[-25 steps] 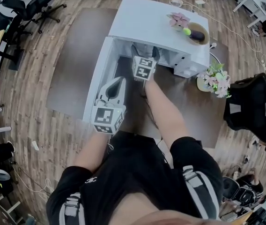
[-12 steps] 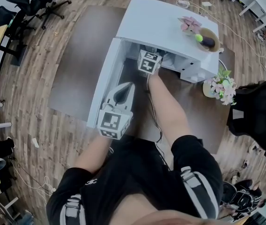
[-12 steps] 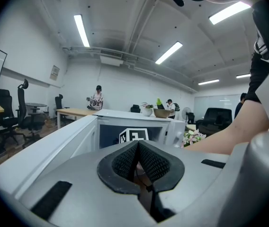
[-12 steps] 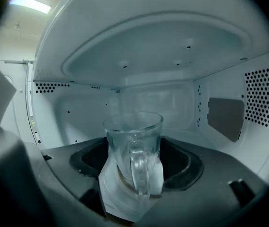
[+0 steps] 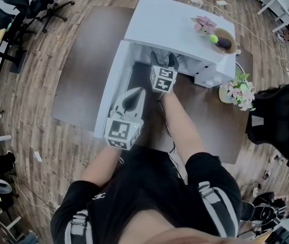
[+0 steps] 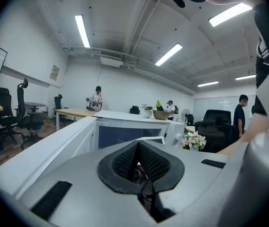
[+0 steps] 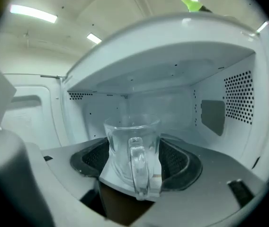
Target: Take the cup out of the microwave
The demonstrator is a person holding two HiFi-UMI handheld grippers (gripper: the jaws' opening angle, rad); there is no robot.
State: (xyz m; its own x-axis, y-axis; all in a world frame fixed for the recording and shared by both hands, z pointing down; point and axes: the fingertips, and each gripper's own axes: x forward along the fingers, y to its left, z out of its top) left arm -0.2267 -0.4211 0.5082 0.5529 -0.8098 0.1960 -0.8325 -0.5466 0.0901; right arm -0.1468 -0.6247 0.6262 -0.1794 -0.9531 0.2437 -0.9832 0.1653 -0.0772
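A clear glass cup (image 7: 132,157) with its handle facing me stands at the front of the open white microwave (image 5: 170,24), on the oven floor. My right gripper (image 7: 134,156) reaches into the oven mouth and is shut on the cup, one dark pad (image 7: 94,157) against each side. In the head view only its marker cube (image 5: 163,79) shows at the opening, and the cup is hidden. My left gripper (image 5: 133,96) hovers shut and empty beside the swung-open door (image 5: 109,90), its pads (image 6: 125,162) meeting at the tips.
On top of the microwave sit pink flowers (image 5: 204,24) and a bowl (image 5: 221,39) of fruit. A flower pot (image 5: 238,93) stands right of it on the brown table (image 5: 205,121). A black chair (image 5: 274,121) is at the right. People stand far off in the left gripper view.
The right gripper's cube pushed slightly toward the oven mouth, then drew back a little toward me. The left gripper stayed by the door.
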